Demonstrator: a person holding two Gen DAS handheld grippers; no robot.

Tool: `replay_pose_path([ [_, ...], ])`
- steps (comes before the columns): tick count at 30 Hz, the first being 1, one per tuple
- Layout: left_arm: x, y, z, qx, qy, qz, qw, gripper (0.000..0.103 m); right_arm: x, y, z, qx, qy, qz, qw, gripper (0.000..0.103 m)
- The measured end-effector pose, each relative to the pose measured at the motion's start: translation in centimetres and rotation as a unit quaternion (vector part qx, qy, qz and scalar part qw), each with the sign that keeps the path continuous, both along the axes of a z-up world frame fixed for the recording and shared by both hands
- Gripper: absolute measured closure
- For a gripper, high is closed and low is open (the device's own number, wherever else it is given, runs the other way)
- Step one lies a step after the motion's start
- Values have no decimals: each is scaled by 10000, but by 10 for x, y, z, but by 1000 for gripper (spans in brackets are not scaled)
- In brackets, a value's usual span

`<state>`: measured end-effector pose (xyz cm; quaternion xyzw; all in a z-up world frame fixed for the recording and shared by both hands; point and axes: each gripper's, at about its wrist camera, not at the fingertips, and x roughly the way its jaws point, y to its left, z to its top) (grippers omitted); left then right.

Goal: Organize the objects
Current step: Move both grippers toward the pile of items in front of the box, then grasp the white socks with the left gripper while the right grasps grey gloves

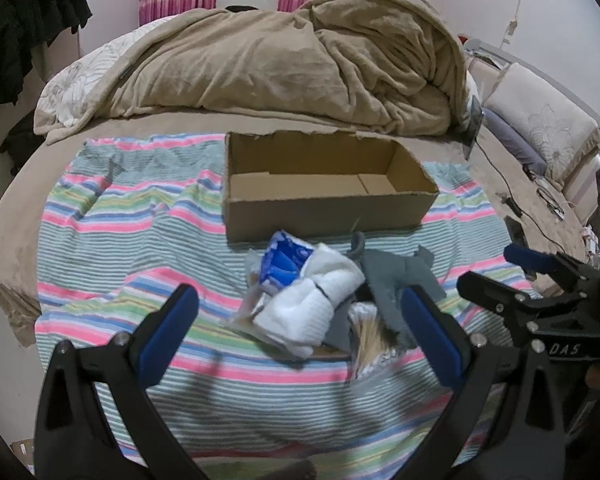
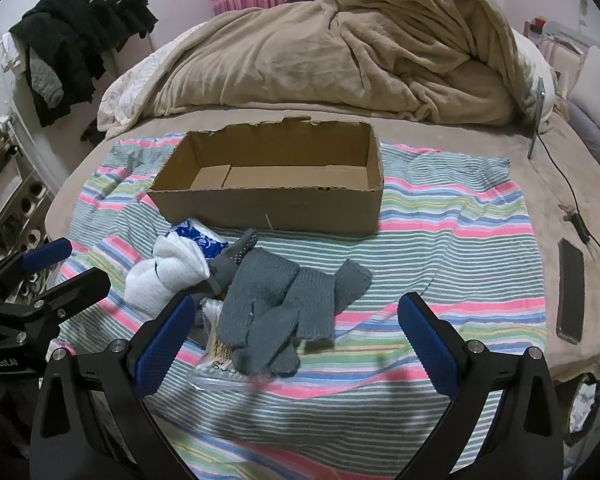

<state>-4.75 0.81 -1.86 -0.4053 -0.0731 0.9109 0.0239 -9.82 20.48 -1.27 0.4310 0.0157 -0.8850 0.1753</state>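
Note:
An empty open cardboard box (image 1: 324, 200) (image 2: 272, 200) stands on a striped towel (image 1: 140, 216) (image 2: 440, 216) on the bed. In front of it lies a pile: grey knitted gloves (image 2: 284, 300) (image 1: 396, 280), a white cloth roll (image 1: 312, 304) (image 2: 168, 276), a blue and white packet (image 1: 284, 264) (image 2: 198, 236) and a clear pack of cotton swabs (image 1: 370, 336) (image 2: 220, 352). My left gripper (image 1: 300, 320) is open above the white roll. My right gripper (image 2: 296, 332) is open above the gloves. Each gripper also shows in the other view, the right one (image 1: 516, 272) and the left one (image 2: 64, 264).
A heaped tan blanket (image 1: 284, 64) (image 2: 340, 48) fills the bed behind the box. A dark phone (image 2: 571, 292) and a cable (image 2: 568, 188) lie on the bed at the right. Dark clothes (image 2: 84, 28) hang at the left wall.

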Motion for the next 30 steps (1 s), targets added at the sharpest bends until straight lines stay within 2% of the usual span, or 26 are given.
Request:
replay_pose_path([
  [19,0,2,-3,21,-79,-63,9999,1,6,2,1,44,6,-68,10000,0],
  [26,-14,4,-16,-6,-215,-142,9997,1,-10,8,-12,86,-112,-112,9998,0],
  [30,-27,10,-28,-27,-351,-288,9990,7,-24,13,-28,101,-265,-169,9995,0],
])
